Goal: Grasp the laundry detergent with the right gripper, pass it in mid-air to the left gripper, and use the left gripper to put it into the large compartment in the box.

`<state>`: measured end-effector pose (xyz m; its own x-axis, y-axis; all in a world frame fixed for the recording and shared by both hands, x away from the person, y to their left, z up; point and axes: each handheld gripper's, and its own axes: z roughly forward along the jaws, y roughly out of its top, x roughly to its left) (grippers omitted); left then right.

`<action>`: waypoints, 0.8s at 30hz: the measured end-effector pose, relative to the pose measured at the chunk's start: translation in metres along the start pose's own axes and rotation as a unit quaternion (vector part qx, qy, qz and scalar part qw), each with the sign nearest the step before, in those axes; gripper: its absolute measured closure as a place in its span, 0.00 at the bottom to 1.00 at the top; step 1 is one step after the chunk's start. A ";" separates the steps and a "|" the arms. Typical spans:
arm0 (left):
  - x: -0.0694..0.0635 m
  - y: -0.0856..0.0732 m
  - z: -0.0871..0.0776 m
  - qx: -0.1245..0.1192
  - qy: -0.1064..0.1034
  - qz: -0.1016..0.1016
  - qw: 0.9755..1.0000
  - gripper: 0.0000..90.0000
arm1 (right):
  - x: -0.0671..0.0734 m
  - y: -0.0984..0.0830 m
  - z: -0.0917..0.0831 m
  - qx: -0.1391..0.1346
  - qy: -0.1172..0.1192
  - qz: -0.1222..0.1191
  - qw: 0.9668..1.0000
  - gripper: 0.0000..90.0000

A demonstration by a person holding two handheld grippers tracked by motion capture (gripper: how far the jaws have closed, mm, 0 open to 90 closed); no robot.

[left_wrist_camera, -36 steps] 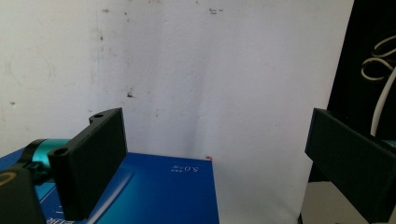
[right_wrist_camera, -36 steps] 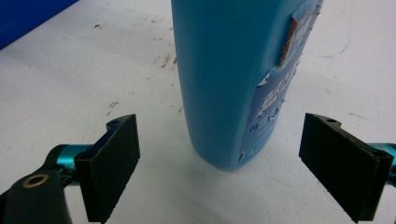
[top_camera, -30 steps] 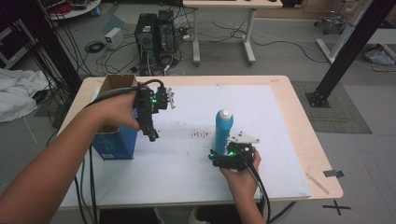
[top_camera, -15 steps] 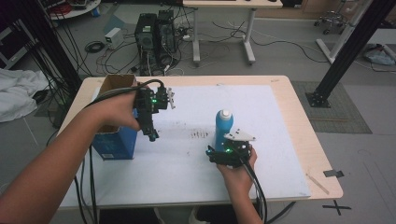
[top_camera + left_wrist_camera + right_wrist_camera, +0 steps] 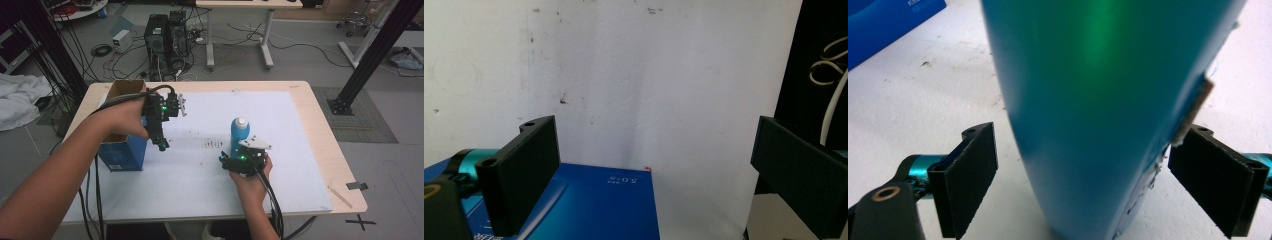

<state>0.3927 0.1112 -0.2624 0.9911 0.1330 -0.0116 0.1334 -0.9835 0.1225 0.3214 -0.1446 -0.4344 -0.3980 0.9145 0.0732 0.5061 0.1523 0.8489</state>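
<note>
One bottle [image 5: 239, 136] is standing upright near the middle of the surface [image 5: 300, 150], on the white sheet [image 5: 200, 170] covering it. Its long axis is running vertical, with the white cap pointing up and the base resting on the sheet. The body is blue; in the right gripper view it [image 5: 1098, 100] is appearing teal with a green glare.

Two grippers are showing in the high view. The right gripper [image 5: 239, 159] is sitting just on the person's side of the bottle, at its lower half. Its jaws are standing spread, one on either side of the bottle's base, and a gap is visible between each pad and the bottle wall, so nothing is being pinched. A label edge is sticking out from the bottle just above the right-hand pad.

The left gripper [image 5: 161, 142] is being held above the sheet, well apart from the bottle, with its jaws aiming down. In the left gripper view the jaws are spread wide and holding nothing.

One box [image 5: 122, 150], blue with an open brown top, is standing at the left edge of the surface, just beside the left gripper; its blue side [image 5: 589, 210] is lying below that gripper's jaws. Nothing is standing between the right gripper and the bottle.
</note>
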 end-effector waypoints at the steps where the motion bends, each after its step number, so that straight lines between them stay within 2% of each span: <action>1: 0.000 0.000 0.000 0.000 0.000 0.000 1.000 0.06 | 0.000 0.000 0.001 -0.002 -0.002 0.003 1.000 0.13; 12: 0.002 -0.003 0.001 -0.001 -0.001 -0.004 1.000 0.06 | -0.001 0.001 0.006 -0.019 -0.021 0.022 0.999 0.13; 15: 0.003 -0.004 0.001 -0.001 0.000 -0.005 1.000 0.06 | 0.001 0.001 0.006 -0.025 -0.023 0.017 0.999 0.13; 17: 0.003 -0.005 0.001 -0.002 0.000 -0.005 1.000 0.06 | 0.003 0.001 0.005 -0.032 -0.030 0.011 0.999 0.19; 20: 0.002 -0.005 0.001 0.000 -0.001 -0.005 1.000 0.06 | 0.005 0.001 0.005 -0.036 -0.039 0.012 0.999 0.20; 22: 0.002 -0.006 0.001 -0.003 -0.001 -0.006 1.000 0.06 | 0.006 0.000 0.005 -0.041 -0.054 0.011 0.998 0.28; 24: 0.002 -0.006 0.001 -0.002 -0.001 -0.006 1.000 0.06 | 0.006 0.000 0.005 -0.043 -0.061 0.008 0.997 0.28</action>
<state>0.3942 0.1172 -0.2639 0.9894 0.1443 -0.0152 0.1451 -0.9814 0.1259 0.3225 -0.1373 -0.4368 -0.2913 0.9562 0.0269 0.4425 0.1097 0.8900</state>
